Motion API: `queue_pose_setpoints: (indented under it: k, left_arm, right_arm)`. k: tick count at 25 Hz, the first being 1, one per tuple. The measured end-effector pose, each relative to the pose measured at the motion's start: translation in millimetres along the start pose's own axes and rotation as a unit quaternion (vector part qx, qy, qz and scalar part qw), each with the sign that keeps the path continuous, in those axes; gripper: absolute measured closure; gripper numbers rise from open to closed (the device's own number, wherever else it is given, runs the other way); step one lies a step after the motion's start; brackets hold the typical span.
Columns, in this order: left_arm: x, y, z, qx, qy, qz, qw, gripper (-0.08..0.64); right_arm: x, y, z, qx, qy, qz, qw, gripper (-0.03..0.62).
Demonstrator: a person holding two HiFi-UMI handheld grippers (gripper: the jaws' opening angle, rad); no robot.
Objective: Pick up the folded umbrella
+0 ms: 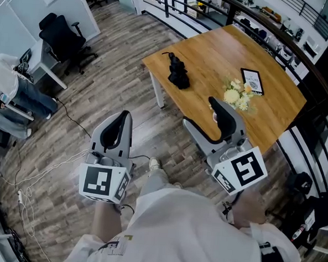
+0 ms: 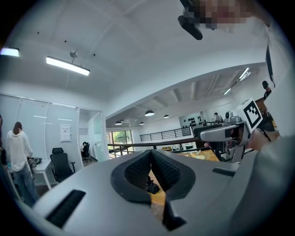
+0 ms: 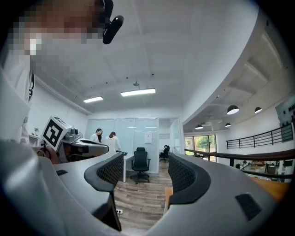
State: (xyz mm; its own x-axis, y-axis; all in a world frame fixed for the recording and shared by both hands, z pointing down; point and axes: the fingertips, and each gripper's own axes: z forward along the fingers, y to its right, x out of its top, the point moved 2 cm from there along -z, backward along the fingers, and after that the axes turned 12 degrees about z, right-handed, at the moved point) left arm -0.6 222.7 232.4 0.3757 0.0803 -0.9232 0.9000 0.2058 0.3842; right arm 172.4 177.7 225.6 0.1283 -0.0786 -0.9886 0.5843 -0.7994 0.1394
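**Entry 1: left gripper** (image 2: 150,156). Its black ribbed fingers (image 2: 133,173) are being held closed, pad against pad, and nothing is being gripped. In the left gripper view, the task's thing is being framed straight ahead, just under the closed tips.

**Entry 2: right gripper** (image 3: 142,170). Its fingers (image 3: 113,171) are being held wide apart and empty. Only floor and a black office chair (image 3: 140,163) are being shown between them. The thing itself is not being shown in this view.

**Entry 3: black folded umbrella** (image 1: 177,72). It is being carried on the light brown wooden counter (image 1: 213,53), near the corner on the left in the head view and well apart from both grippers. Its long axis is lying roughly away from the person, slanted slightly up-left.

**Note.** The right gripper is judged the nearer and is ready to take the umbrella, but it is being aimed left of it. The left gripper is being aimed truly, but its fingers would need to be parted first.
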Motion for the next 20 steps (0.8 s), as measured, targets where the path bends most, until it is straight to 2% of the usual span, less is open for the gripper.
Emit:
queue_pose_setpoints:
  k: [9,20]
  left_arm:
    - [-26,-33,40,-0.003,0.005,-0.016,0.9999,0.543]
    - [-77,-112,139,-0.042,-0.011,-0.029,0.9986,0.543]
  right_arm:
    - [-20,28,51,-0.015,-0.018,0.0,1.0,0.279]
    - [-32,81,166,-0.05,-0.032,0.014,0.998,0.281]
